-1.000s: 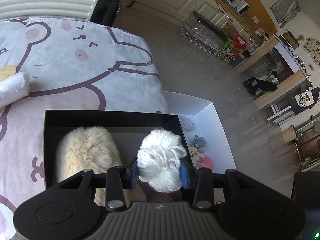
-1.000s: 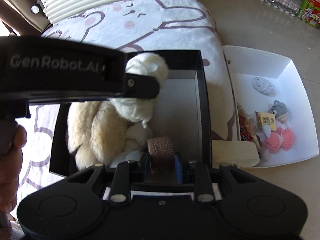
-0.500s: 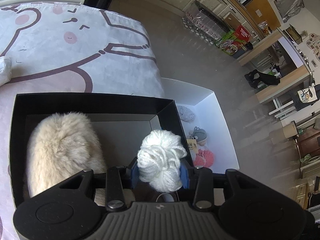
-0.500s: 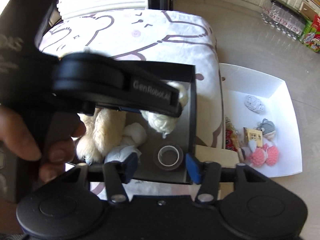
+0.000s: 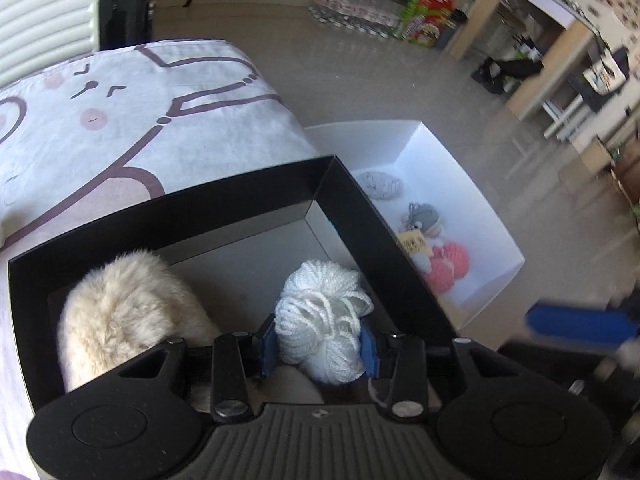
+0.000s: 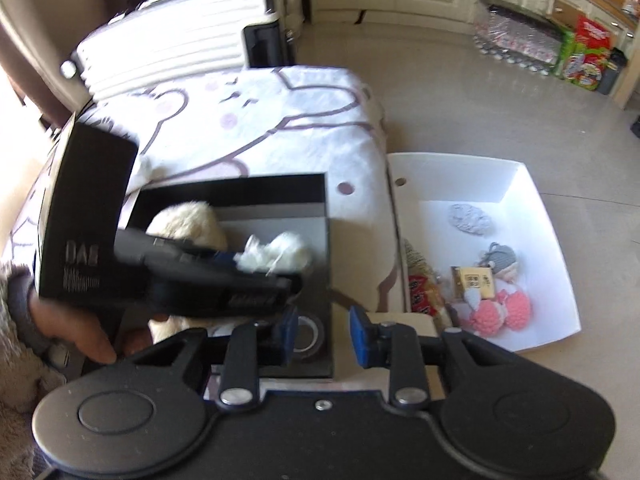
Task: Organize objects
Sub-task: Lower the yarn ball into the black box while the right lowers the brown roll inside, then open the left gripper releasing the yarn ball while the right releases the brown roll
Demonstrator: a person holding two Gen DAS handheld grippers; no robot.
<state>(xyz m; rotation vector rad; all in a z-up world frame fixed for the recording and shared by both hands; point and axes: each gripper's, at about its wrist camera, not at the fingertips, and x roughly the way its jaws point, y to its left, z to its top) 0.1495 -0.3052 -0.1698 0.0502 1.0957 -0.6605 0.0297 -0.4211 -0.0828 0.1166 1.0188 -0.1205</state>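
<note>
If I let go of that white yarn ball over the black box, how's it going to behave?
The yarn ball looks soft; the left tongs dent it, so it probably squashes. Loose strands may snag the pads. It should drop lightly into the black box.

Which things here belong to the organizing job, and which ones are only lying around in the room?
Belong to the job:
- white yarn ball, held in left gripper
- black box
- cream furry toy in that box
- tape roll in that box
- right gripper, with nothing between its fingers
- white tray with small knitted toys

Just lying about:
- suitcase
- snack cartons
</note>
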